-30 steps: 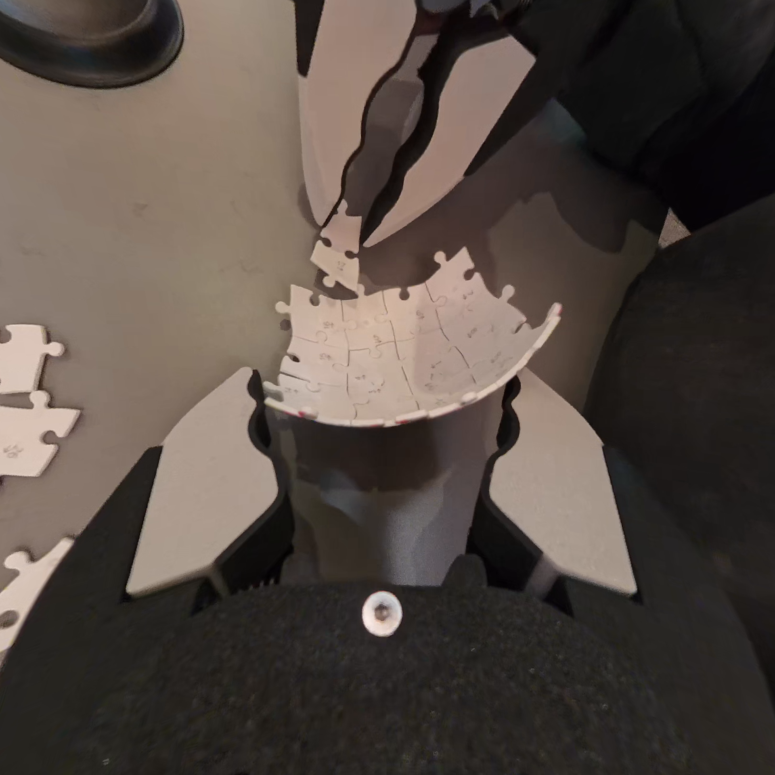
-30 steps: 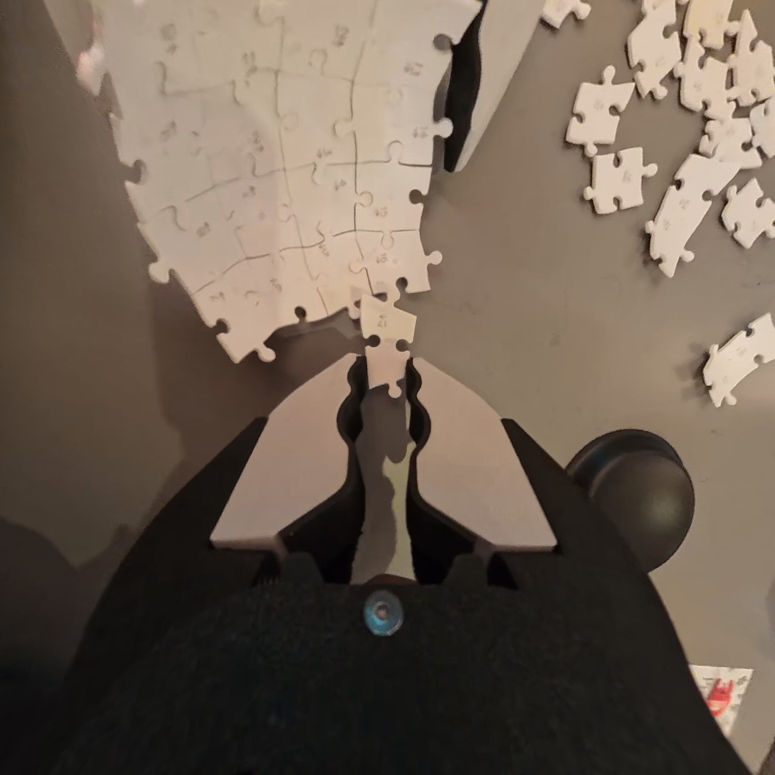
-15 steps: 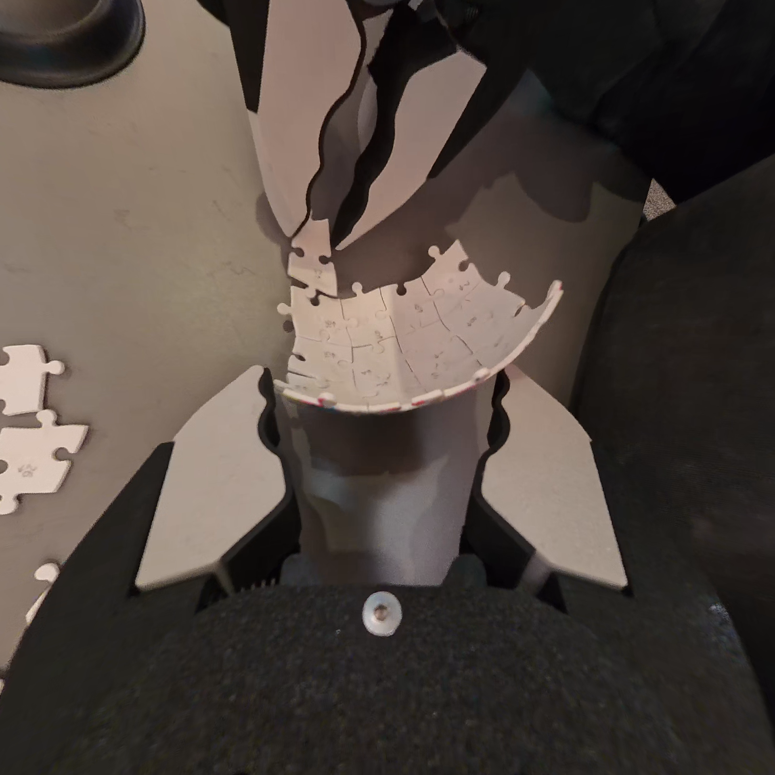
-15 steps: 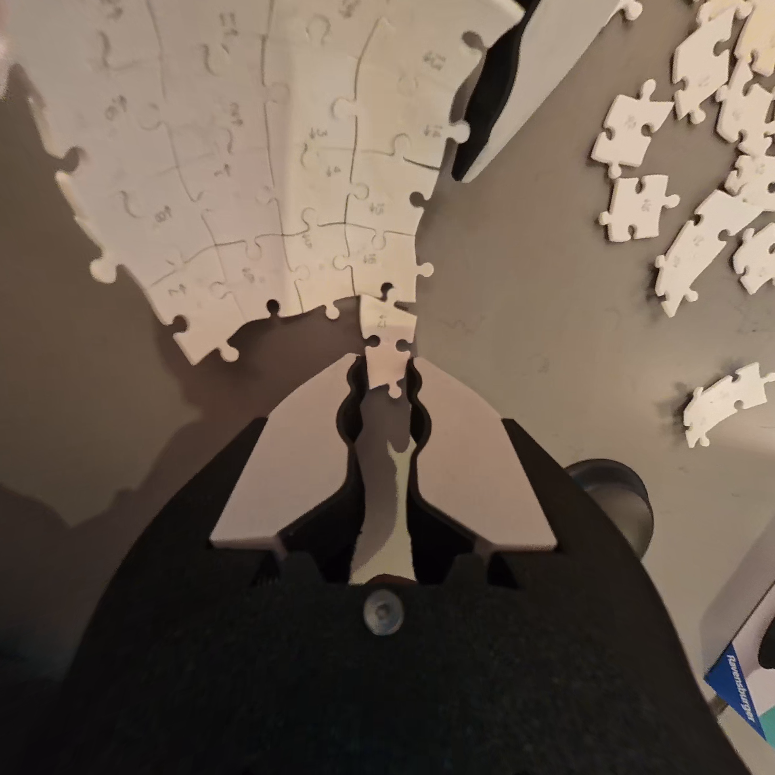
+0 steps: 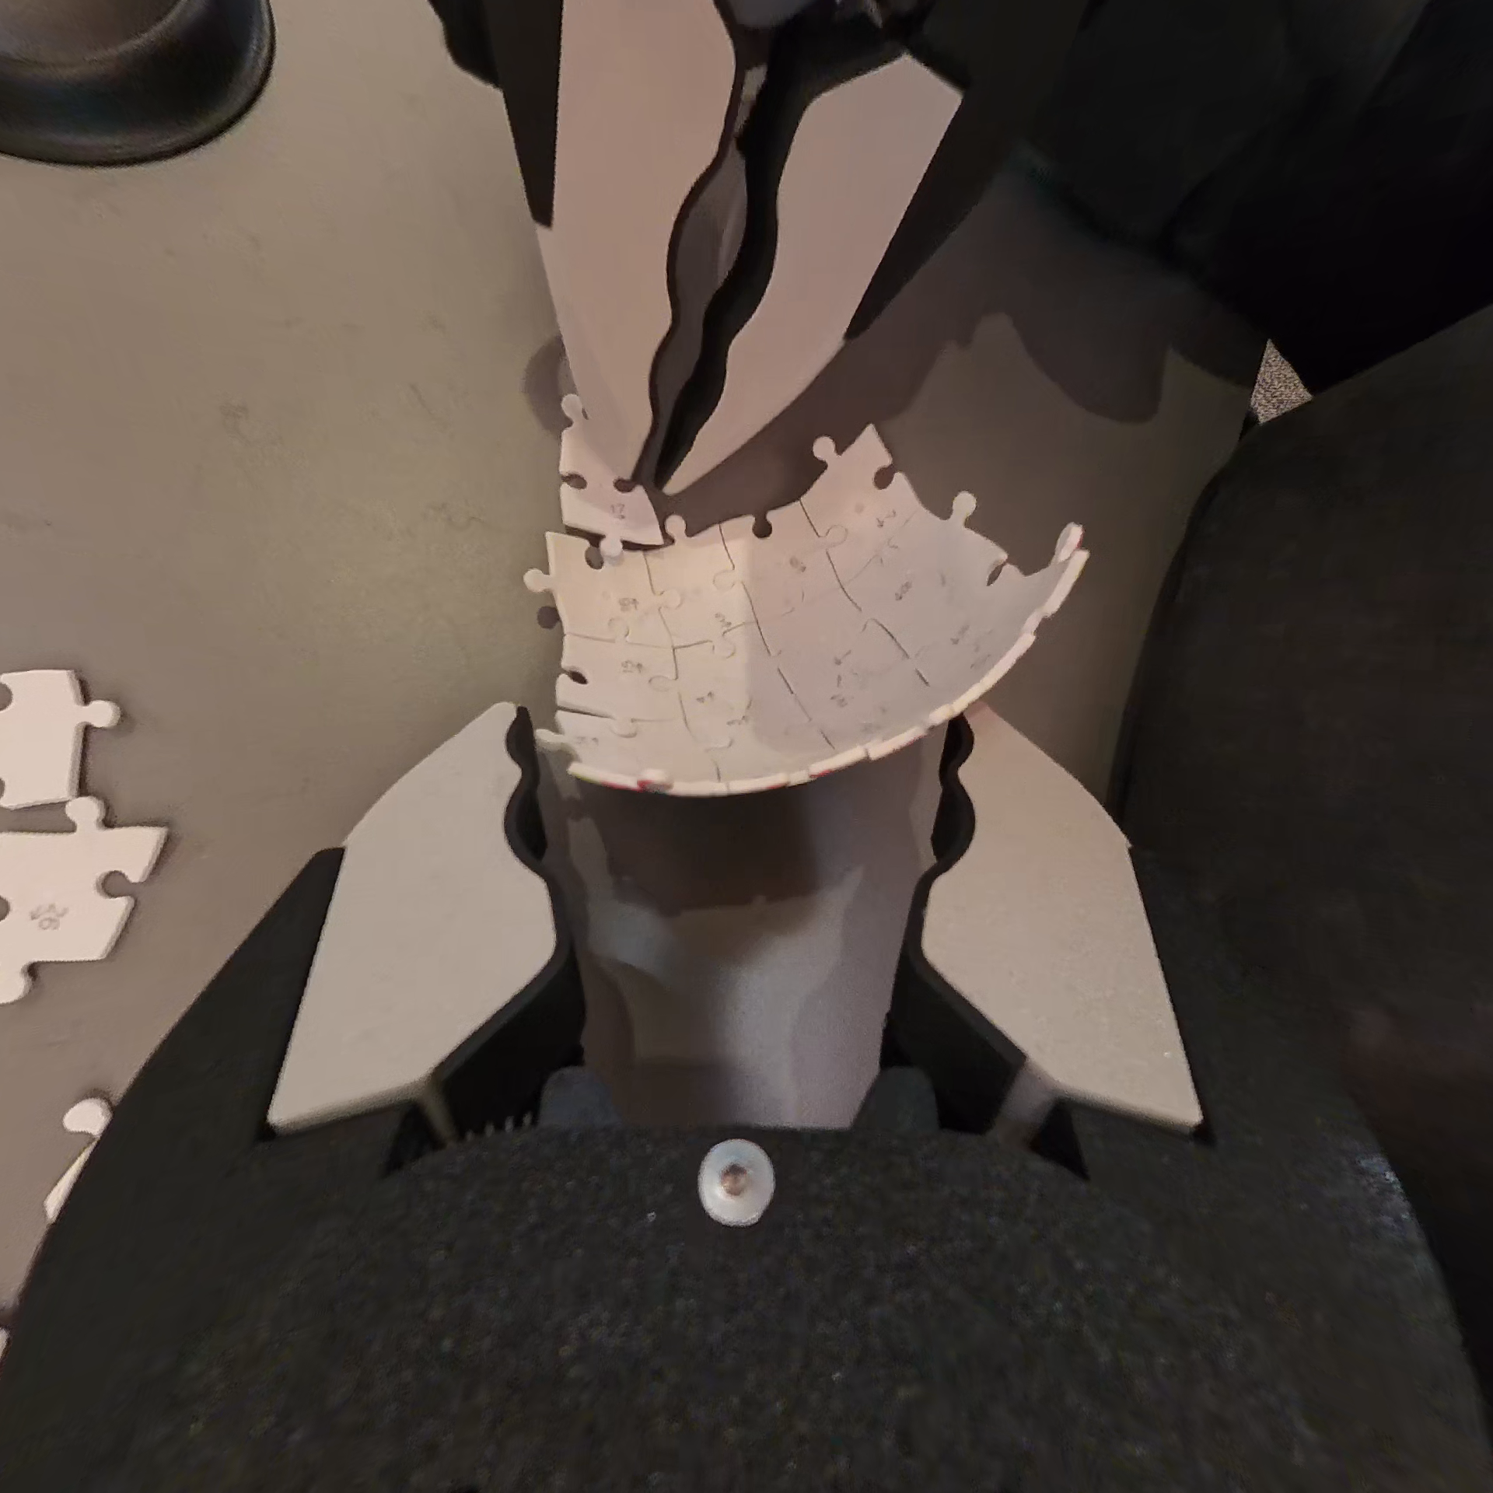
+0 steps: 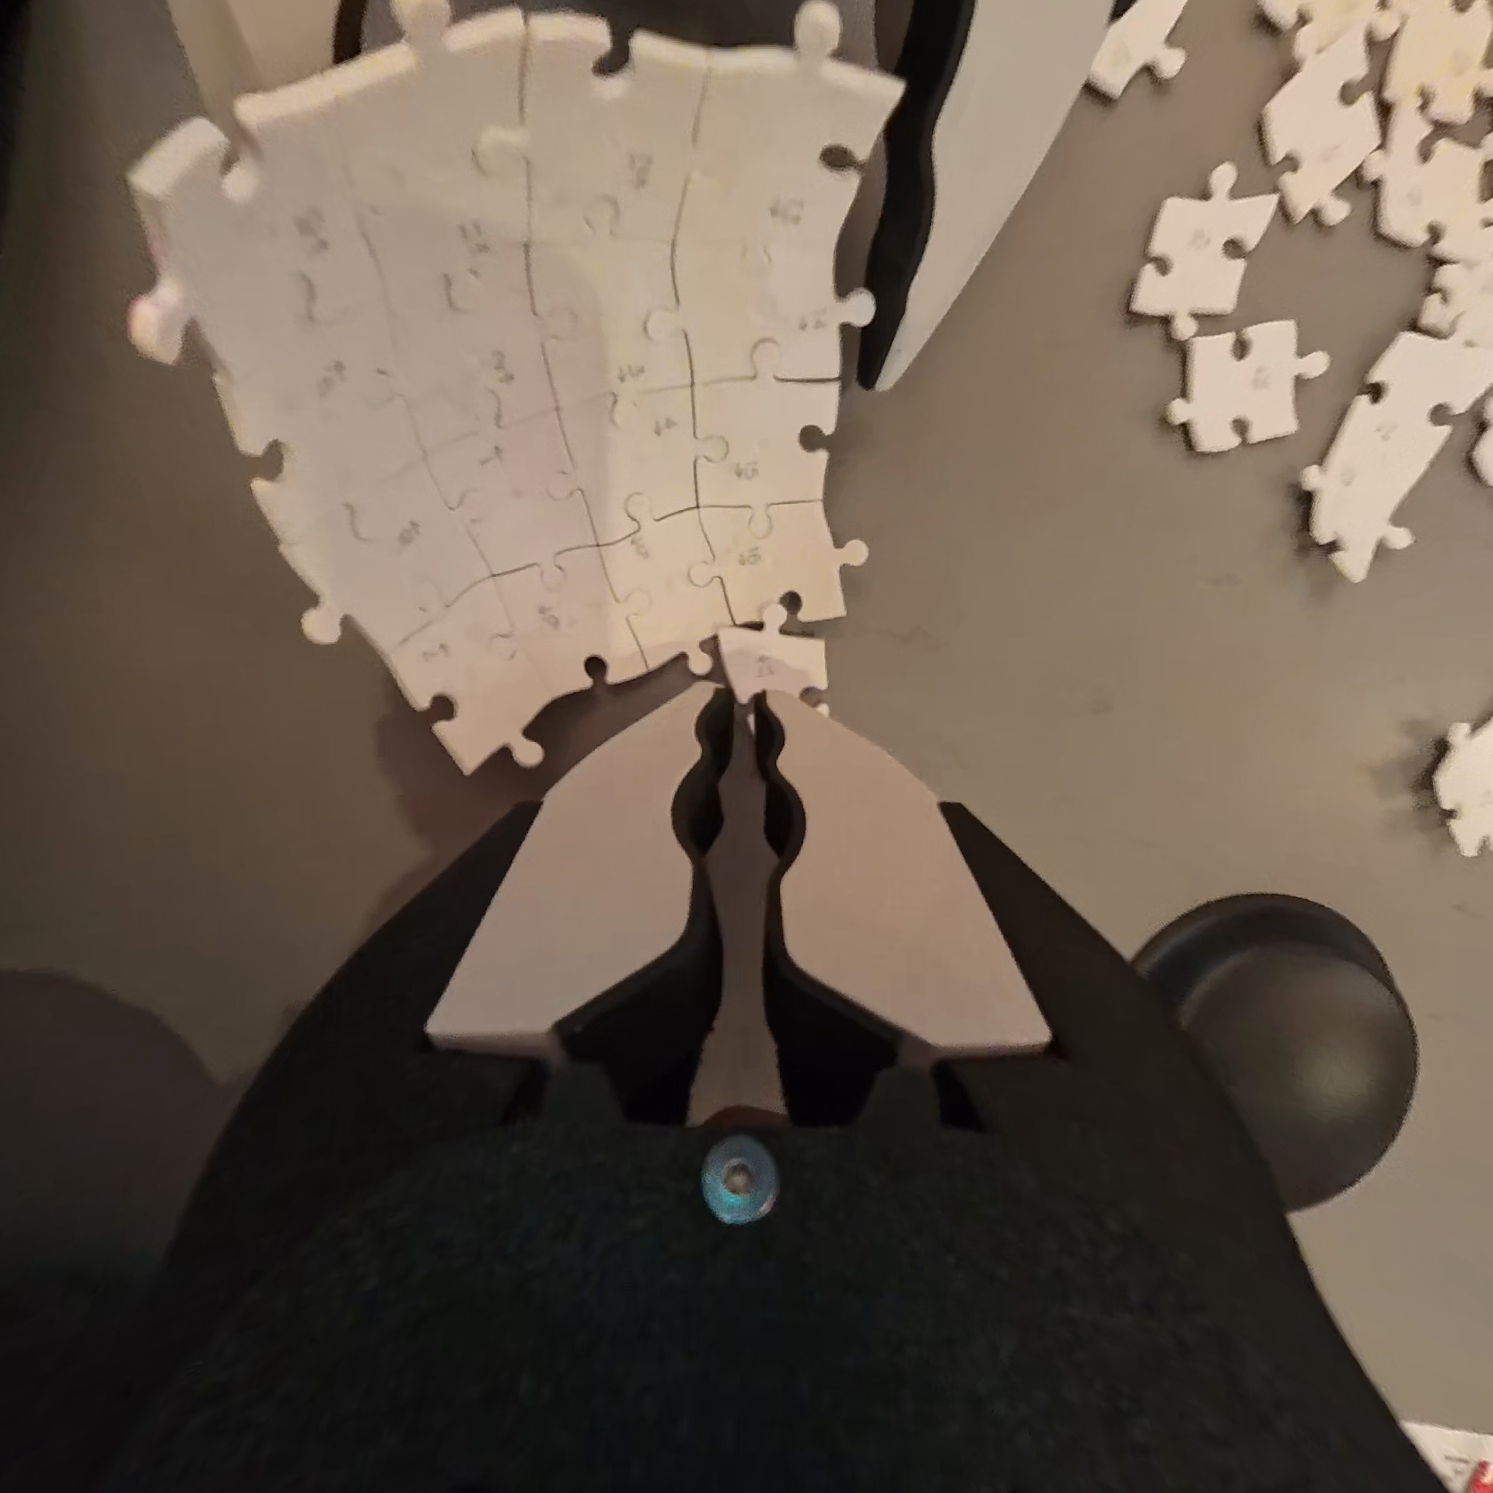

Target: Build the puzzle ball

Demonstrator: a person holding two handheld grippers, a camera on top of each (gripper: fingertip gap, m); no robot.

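A curved white puzzle shell (image 5: 808, 646) of several joined pieces sits between my left gripper's (image 5: 737, 719) wide-set fingers, which grip its sides above the grey table. The shell also fills the top of the right wrist view (image 6: 525, 363), with a left finger (image 6: 929, 242) against its right edge. A single white piece (image 6: 771, 662) lies against the shell's near right corner, its tab in the shell's notch. My right gripper (image 6: 743, 699) is shut, its tips resting on that piece. In the left wrist view the right gripper (image 5: 658, 481) comes down from above onto the piece (image 5: 606, 505).
Several loose white pieces lie on the table at the right (image 6: 1228, 323) and show at the left of the left wrist view (image 5: 48, 889). A black round object (image 6: 1284, 1058) stands near my right gripper. Dark fabric (image 5: 1333, 727) borders the table's right side.
The single piece moved from between the right fingers up against the shell's corner. The right fingers closed together over it. The shell shifted slightly in view.
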